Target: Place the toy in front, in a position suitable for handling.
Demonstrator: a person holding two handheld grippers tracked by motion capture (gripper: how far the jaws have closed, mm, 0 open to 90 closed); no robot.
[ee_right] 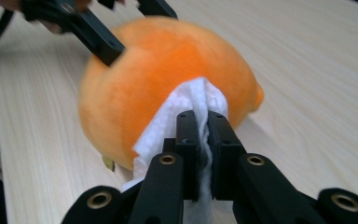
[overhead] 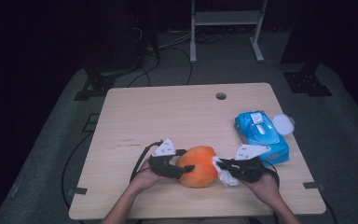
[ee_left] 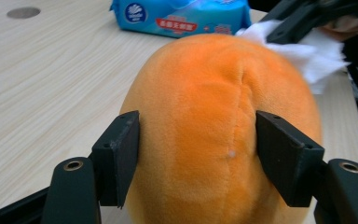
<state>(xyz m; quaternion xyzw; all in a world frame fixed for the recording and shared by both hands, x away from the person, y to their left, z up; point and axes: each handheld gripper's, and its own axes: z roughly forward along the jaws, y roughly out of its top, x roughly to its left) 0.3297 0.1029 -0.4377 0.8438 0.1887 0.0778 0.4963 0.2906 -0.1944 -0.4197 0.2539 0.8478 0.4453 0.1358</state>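
An orange plush ball (overhead: 198, 165) sits on the wooden table (overhead: 158, 116) near its front edge. My left gripper (overhead: 188, 159) holds it from the left; in the left gripper view both pads press into the sides of the plush (ee_left: 214, 116). My right gripper (overhead: 220, 163) is shut on a white wipe (overhead: 226, 176) and holds it against the right side of the ball. In the right gripper view the wipe (ee_right: 177, 112) is pinched between the closed jaws of that gripper (ee_right: 203, 119) and lies on the plush (ee_right: 158, 70).
A blue packet of wet wipes (overhead: 261, 133) lies at the right, just behind my right hand, with a round white lid (overhead: 283, 124) open beside it. A cable hole (overhead: 221, 96) sits near the table's far edge. Bare wood stretches left and behind the ball.
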